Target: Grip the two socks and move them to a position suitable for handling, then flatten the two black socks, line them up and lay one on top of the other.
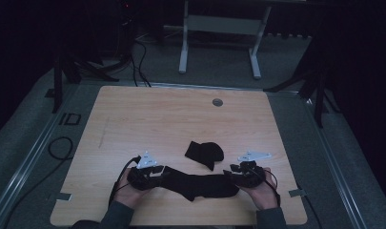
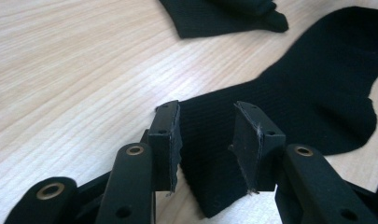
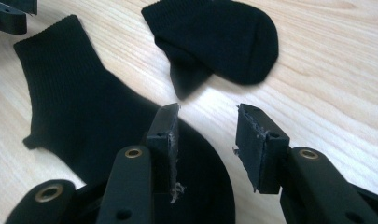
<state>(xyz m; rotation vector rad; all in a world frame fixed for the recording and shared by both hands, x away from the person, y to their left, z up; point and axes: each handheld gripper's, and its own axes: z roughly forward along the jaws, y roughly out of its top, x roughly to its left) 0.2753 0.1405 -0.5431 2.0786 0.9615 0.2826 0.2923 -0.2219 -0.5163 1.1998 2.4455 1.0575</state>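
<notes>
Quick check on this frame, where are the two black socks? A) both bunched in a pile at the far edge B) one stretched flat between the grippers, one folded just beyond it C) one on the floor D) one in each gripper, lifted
B: the long sock lies flat on the table between the left gripper and right gripper, both open, while the folded sock sits apart, just beyond it.

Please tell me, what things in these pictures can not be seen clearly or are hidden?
- Left gripper, high view: jaw opening too small and dark against the long sock.
- Long sock's toe end, right gripper view: hidden behind the right gripper and cut by the bottom edge.
- Folded sock, left gripper view: cut off by the top edge.
- Far floor, high view: too dark to read.
</notes>
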